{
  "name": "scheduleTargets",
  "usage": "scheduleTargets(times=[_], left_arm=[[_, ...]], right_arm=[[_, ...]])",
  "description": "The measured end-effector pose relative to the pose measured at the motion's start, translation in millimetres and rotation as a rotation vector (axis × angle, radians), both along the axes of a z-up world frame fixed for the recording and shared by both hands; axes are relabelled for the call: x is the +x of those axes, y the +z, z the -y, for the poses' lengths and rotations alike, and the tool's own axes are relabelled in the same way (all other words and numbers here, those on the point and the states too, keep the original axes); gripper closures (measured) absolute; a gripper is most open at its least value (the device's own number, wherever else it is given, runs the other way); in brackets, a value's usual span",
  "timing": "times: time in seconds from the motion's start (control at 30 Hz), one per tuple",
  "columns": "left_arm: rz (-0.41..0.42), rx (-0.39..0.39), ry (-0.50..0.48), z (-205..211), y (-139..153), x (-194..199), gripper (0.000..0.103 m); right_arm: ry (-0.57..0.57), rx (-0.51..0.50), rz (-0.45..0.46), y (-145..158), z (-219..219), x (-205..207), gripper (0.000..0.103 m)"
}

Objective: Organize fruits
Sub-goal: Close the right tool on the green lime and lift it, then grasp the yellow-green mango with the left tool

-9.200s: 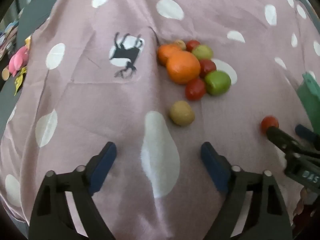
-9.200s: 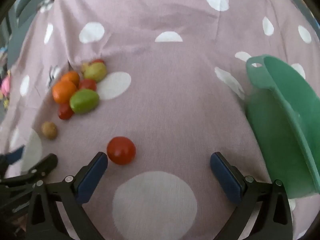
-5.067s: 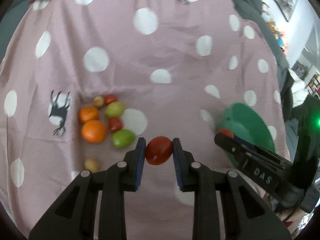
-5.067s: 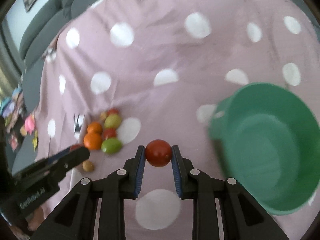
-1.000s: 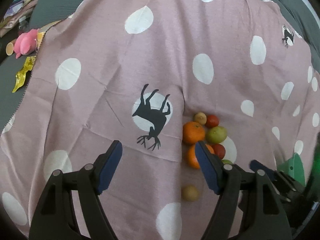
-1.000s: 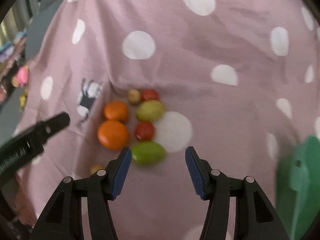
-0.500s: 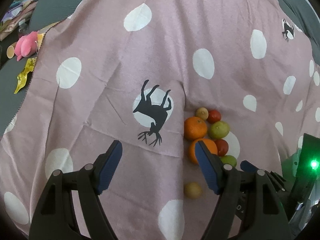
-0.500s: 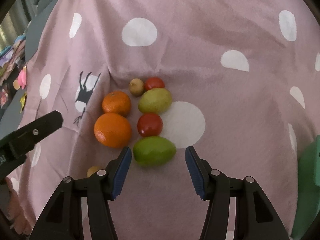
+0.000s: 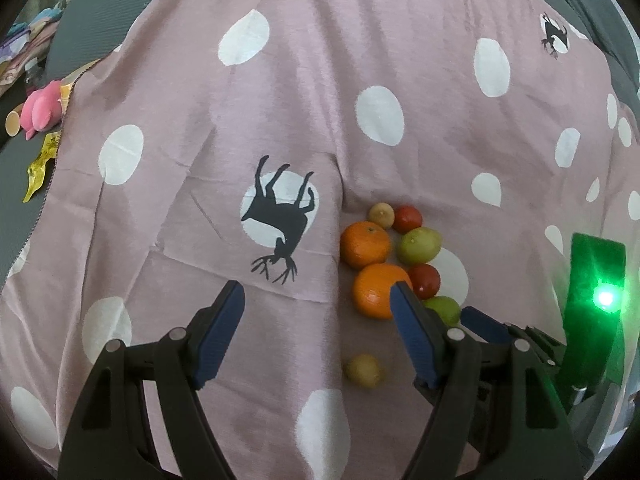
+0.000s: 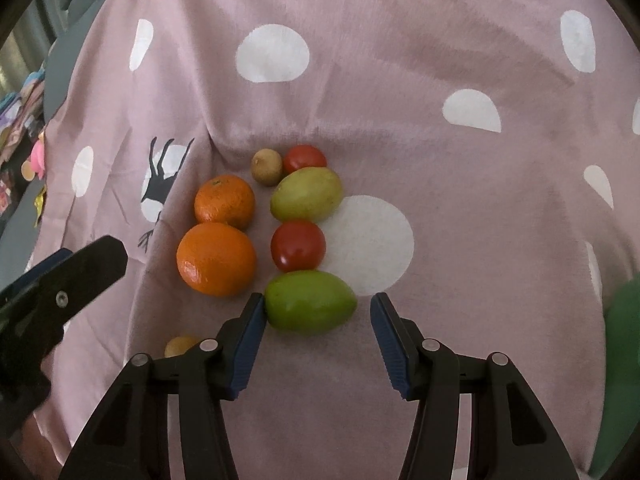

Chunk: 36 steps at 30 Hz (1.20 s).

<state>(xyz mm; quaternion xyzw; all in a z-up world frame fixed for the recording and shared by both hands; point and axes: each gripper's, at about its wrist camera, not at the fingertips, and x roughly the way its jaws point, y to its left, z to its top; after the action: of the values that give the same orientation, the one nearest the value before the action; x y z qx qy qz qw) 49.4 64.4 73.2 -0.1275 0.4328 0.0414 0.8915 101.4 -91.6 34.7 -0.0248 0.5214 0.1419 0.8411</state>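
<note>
The right gripper [image 10: 318,312] stood with its jaws spread wide around the bright green fruit [image 10: 310,302]; the left blue pad [image 10: 250,334] touched or nearly touched the fruit's end, while the other pad stood apart from it. Just beyond that fruit lay a red tomato [image 10: 298,245], then a paler yellow-green fruit [image 10: 307,194], with a second tomato [image 10: 305,158] and a small brown fruit [image 10: 266,167] at the far end of the cluster. Beside these sat two oranges [image 10: 216,259], one behind the other, and a small tan fruit [image 10: 181,346] lay alone, half hidden by the near finger. All rested on a mauve cloth [image 10: 400,92] with white dots. The left gripper [image 9: 316,304] hung with its jaws wide apart and empty over the cloth near a printed deer [image 9: 280,224], left of the fruit. At the right edge a green bowl [image 10: 622,380] showed in part.
</note>
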Motion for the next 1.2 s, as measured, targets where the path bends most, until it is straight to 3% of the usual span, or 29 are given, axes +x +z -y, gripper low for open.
scheduleTargets(times=[0.07, 0.33, 0.43, 0.5, 0.73, 1.2], left_arm=[[0.001, 0.000, -0.009, 2, 1, 0, 0.028], [0.021, -0.049, -0.060, 12, 8, 3, 0.028], [0.039, -0.052, -0.103, 20, 13, 9, 0.038], [0.031, -0.044, -0.141, 28, 15, 18, 0.039], [-0.002, -0.025, -0.213, 51, 19, 74, 0.055], [-0.126, 0.048, -0.241, 76, -21, 119, 0.060]], right_arm=[[0.003, 0.012, -0.005, -1, -2, -1, 0.054], [-0.029, 0.043, -0.028, 0, 13, 1, 0.055], [-0.066, 0.074, -0.025, 7, 32, 5, 0.055], [-0.098, 0.102, -0.010, 15, 47, 10, 0.055], [-0.222, 0.170, 0.015, 31, 94, 12, 0.055], [-0.266, 0.211, 0.039, 42, 114, 8, 0.055]])
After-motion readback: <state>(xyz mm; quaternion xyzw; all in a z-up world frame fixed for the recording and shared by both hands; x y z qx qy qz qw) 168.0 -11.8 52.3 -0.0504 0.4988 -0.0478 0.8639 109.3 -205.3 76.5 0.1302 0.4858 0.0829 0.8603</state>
